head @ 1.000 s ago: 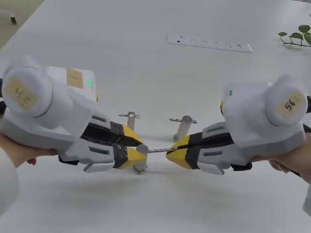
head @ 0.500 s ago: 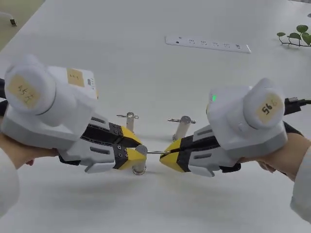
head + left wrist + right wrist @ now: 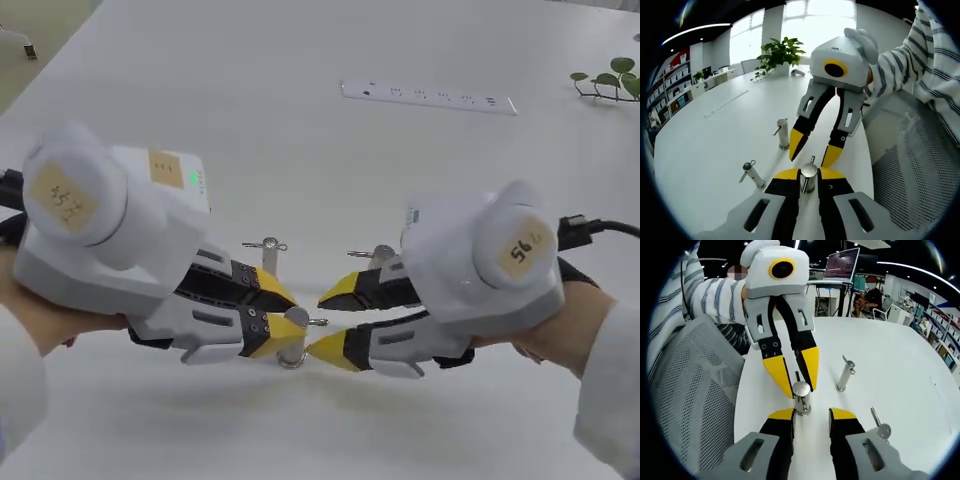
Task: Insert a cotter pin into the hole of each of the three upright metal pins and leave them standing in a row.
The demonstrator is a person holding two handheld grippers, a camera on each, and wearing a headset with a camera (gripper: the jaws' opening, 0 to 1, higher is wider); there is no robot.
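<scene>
Nearest to me, the left gripper (image 3: 282, 313) is clamped on the short silver metal pin (image 3: 801, 396), holding it upright on the white tabletop (image 3: 300, 130). I take that grip to be there so the pin cannot turn or topple while its hole is being worked. A thin wire cotter pin (image 3: 318, 322) juts sideways from the pin's head towards the right gripper (image 3: 812, 415). The right gripper's yellow-tipped jaws stand wide, straddling the cotter pin without touching it. From here it looks seated, though I cannot tell how far through it goes.

Just behind, a second silver metal pin (image 3: 268, 255) stands upright with a cotter pin across its top. Beside it, a third silver pin (image 3: 378, 262) also carries one but leans over. I judge it needs righting before the three make a row.

Well beyond lie a white power strip (image 3: 430, 96) and a green leafy sprig (image 3: 605, 78).
</scene>
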